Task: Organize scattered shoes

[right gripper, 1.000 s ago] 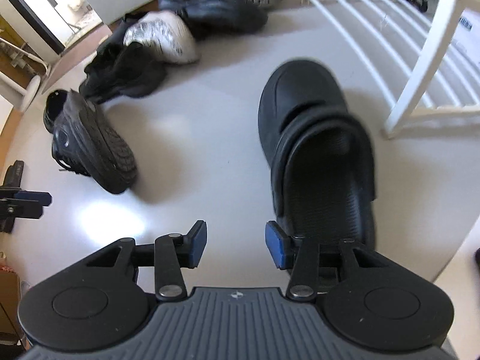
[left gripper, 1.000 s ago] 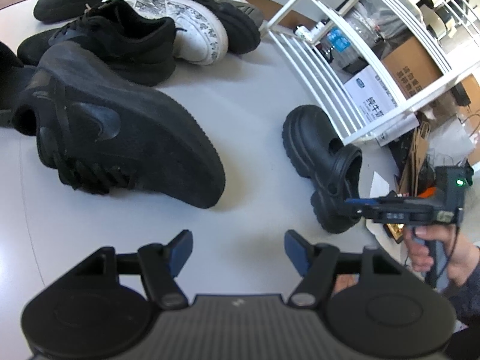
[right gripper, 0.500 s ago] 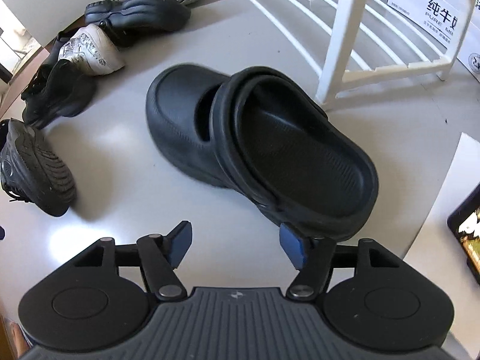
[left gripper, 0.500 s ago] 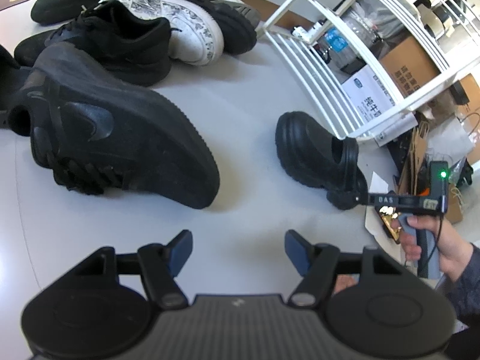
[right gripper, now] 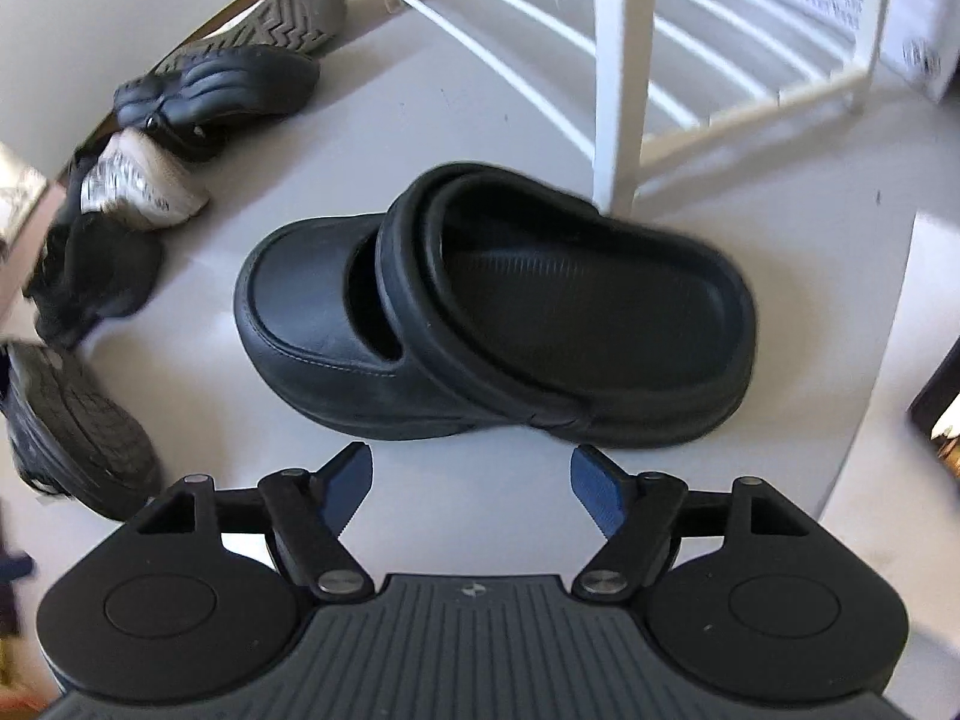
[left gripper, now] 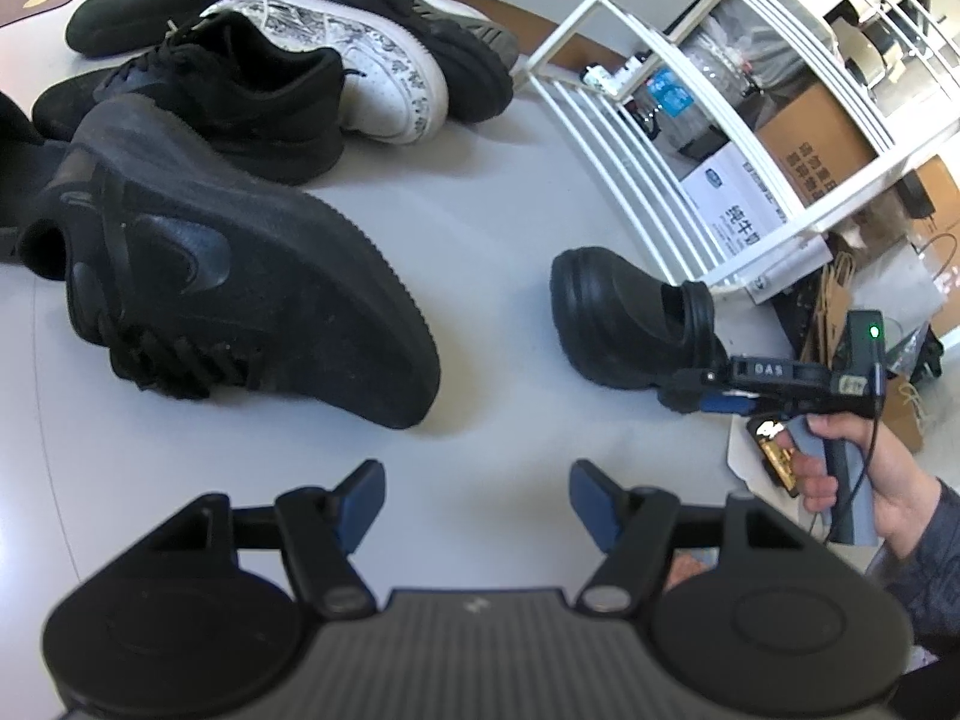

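A black clog (right gripper: pixel 480 324) is seen standing upright on its thick platform sole on the pale grey worktop (right gripper: pixel 492 120). It is made of smooth, slightly glossy material, with a rounded toe cap edged by a stitched seam, a broad strap folded forward over the instep, and a ribbed footbed left open at the heel. In the right wrist view its toe is pointed toward 9 o'clock and its heel toward 3 o'clock, with the post of a white slatted rack (right gripper: pixel 618 72) found just behind it at 1 o'clock.

The right tongs (right gripper: pixel 471 480) are held just short of the clog's near side; their blue-padded jaws are opening, and nothing is gripped between them. The left tongs (left gripper: pixel 474 498) are held open and empty over bare worktop.

In the left wrist view a large black sneaker (left gripper: pixel 240 300) is tipped on its side at 10 o'clock. Farther off, toward 11 and 12 o'clock, a heap is formed by another black sneaker (left gripper: pixel 240 90), a white patterned sneaker (left gripper: pixel 372 78) and a second black clog (left gripper: pixel 432 42).
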`<state>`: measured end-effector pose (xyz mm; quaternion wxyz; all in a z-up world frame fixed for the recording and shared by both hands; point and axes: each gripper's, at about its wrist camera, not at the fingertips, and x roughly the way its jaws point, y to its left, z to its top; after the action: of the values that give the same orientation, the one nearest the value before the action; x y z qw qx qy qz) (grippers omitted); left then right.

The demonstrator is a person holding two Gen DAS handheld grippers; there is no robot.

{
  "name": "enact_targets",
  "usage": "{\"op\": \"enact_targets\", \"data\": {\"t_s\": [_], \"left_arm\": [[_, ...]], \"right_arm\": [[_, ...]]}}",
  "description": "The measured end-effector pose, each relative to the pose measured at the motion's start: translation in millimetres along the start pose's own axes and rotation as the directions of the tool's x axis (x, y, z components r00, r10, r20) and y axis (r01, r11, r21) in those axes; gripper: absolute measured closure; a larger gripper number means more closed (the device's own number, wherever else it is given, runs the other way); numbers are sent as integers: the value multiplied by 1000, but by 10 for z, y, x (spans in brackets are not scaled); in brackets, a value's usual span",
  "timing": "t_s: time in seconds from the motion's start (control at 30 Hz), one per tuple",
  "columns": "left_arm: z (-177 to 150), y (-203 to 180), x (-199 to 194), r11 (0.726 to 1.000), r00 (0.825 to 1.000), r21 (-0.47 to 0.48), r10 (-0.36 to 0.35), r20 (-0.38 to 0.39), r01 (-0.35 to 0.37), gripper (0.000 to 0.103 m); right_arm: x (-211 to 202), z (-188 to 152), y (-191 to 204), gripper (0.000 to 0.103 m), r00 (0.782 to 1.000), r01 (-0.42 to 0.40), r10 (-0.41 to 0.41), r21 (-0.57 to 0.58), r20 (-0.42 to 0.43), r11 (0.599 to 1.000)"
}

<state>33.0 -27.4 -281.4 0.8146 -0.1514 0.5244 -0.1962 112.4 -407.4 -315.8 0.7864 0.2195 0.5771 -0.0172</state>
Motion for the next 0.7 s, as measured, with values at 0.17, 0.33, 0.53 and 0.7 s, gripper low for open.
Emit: {"op": "enact_targets", "data": {"t_s": [0.17,0.33,0.53,0.7], "left_arm": [[-6,-25,-28,1000,1000,20,9,13,-9,28],[-22,-28,-38,1000,1000,17,16,18,-16,26],[-52,-6,-51,1000,1000,9,21,14,-22,26],[-43,1,-41,1000,1000,5,23,9,-23,26]], "right_arm": [[23,83,-69,25,999,1,-8,131,50,991],[51,102,-111,25,995,-4,-22,255,98,967],[61,118,-143,26,992,-21,-16,283,127,959],[5,104,-202,27,985,1,-57,330,161,944]]}}
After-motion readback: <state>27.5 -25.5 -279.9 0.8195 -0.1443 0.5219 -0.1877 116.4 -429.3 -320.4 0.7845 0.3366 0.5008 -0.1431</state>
